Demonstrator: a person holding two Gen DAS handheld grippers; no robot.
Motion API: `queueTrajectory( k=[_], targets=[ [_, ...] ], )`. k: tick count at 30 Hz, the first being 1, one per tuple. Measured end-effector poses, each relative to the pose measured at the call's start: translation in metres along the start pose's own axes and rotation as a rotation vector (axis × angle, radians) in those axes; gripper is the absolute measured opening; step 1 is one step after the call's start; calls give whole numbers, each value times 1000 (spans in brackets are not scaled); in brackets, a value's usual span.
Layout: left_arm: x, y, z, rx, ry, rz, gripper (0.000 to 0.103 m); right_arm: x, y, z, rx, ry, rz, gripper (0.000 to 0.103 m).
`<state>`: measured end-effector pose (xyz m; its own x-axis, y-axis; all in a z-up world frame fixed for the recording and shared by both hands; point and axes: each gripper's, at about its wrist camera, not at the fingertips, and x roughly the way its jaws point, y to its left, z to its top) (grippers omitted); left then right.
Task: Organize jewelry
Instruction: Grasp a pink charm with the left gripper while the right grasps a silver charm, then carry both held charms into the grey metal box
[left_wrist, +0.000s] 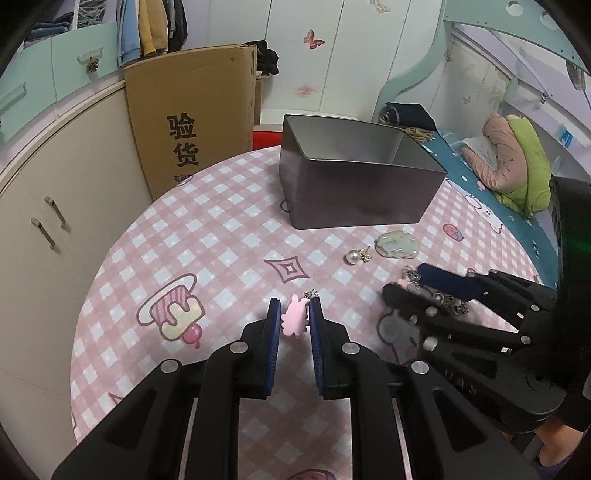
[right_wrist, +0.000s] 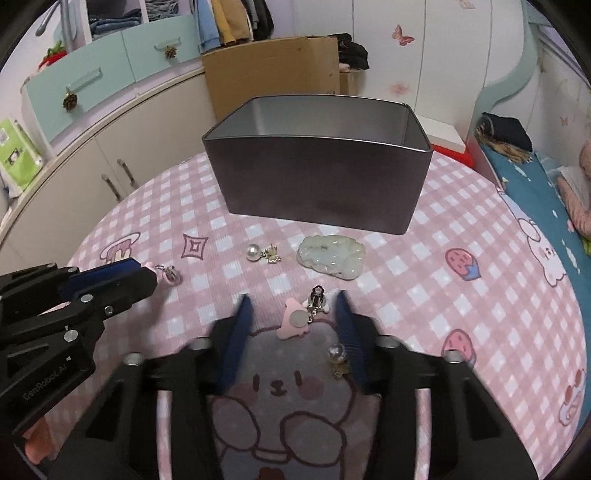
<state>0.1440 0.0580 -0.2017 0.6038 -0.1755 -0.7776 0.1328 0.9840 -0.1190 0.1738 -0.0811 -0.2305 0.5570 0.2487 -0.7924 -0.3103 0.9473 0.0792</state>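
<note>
Pink charm earring (left_wrist: 294, 320) pinched in nearly shut left gripper (left_wrist: 294, 319) above surface (left_wrist: 221, 240). Second pink earring (right_wrist: 295, 319) lies between right gripper (right_wrist: 293, 314) pads, untouched. Light, small, slippery; flat charm judged best hold.

Lighting is soft, even indoor light from overhead: the open dark grey metal tin (right_wrist: 317, 184) casts only a faint shadow onto the pink checked tablecloth (right_wrist: 461, 295), and its inner walls show a dull sheen without hard glare. Both fisheye views bend straight lines strongly toward the edges, with black vignetting in the corners. The left wrist view is sharp, whereas in the right wrist view the blue-padded black fingers (right_wrist: 236, 332) are smeared by motion blur.
</note>
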Motion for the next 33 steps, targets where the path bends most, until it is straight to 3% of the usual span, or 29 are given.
queueTrajectory(
  k=[5, 18, 26, 33],
  targets=[
    [-1, 0, 2, -3, -2, -23, 14, -3, -4, -3, 3, -8, 7, 18],
    [-11, -8, 12, 1, -19, -73, 14, -29, -13, 2, 31, -62, 34, 18],
    [-41, -22, 48, 12, -94, -199, 14, -65, -30, 27, 65, -150, 76, 18],
    [-59, -34, 92, 54, -187, -174, 14, -78, -43, 67, 81, -210, 88, 18]
  ],
)
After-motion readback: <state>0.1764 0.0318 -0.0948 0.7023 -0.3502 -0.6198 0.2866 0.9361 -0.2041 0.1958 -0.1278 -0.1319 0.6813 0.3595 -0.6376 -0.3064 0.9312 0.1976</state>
